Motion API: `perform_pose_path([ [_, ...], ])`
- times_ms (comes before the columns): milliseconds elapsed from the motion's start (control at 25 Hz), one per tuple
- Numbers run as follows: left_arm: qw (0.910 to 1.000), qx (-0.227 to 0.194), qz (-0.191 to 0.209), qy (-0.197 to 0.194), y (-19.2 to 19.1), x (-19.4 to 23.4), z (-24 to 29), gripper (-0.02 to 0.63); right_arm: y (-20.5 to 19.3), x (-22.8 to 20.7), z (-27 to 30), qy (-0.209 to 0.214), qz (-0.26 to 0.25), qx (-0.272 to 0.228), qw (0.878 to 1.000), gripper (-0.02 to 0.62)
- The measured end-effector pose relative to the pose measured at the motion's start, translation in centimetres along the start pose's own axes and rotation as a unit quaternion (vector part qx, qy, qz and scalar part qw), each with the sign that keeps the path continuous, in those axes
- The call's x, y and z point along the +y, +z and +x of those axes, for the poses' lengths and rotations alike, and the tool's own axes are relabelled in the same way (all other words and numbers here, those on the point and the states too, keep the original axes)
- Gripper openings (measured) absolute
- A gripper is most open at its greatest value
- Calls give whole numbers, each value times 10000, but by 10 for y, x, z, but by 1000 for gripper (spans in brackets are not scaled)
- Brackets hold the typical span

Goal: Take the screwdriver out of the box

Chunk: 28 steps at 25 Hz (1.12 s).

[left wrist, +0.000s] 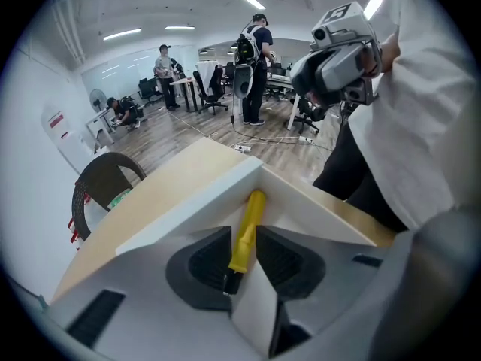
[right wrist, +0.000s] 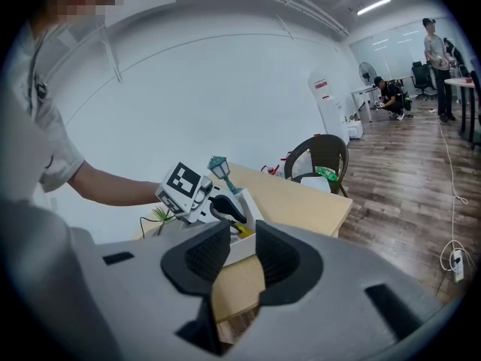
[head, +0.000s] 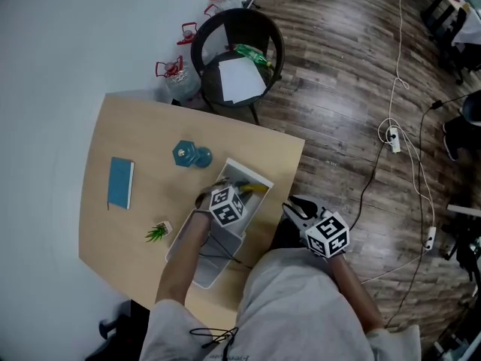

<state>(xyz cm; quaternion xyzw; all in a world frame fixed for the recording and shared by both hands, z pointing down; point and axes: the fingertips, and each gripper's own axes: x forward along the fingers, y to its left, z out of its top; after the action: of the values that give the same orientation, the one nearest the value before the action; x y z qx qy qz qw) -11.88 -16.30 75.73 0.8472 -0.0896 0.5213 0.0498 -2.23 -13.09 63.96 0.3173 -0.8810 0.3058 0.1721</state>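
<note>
A yellow-handled screwdriver (head: 252,189) lies in the far end of an open white box (head: 258,174) on the wooden table (head: 143,134). My left gripper (head: 242,192) reaches down into the box. In the left gripper view the screwdriver (left wrist: 248,228) rests in the corner of the box (left wrist: 195,205), its handle between the open jaws of my left gripper (left wrist: 243,248); the pads (left wrist: 199,265) flank it without a clear squeeze. My right gripper (head: 297,211) hovers off the table's right edge. In its own view my right gripper (right wrist: 242,250) is open and empty, facing the box (right wrist: 250,210).
A teal lamp-shaped ornament (head: 192,155), a blue book (head: 120,182) and a small potted plant (head: 158,232) lie left of the box. Beyond the table stand a dark chair (head: 237,51) with papers on it and water bottles (head: 176,77). Cables (head: 391,134) trail across the wooden floor.
</note>
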Motion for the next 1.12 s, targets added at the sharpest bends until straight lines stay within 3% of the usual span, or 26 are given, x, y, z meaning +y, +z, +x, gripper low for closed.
perform_pose_path([
  [400,9974,388,573,-183,-6,-12,16,97,-2,-5,-5,-99,29,-16,9999,107],
  [760,9962,619,577,-214,-7,-15,18,71,-2,-6,-2,-85,-2,31,10000,107],
  [1120,9968,657,466,4,-8,-16,16,69,-5,-9,-4,-129,-15,98,9999,107],
])
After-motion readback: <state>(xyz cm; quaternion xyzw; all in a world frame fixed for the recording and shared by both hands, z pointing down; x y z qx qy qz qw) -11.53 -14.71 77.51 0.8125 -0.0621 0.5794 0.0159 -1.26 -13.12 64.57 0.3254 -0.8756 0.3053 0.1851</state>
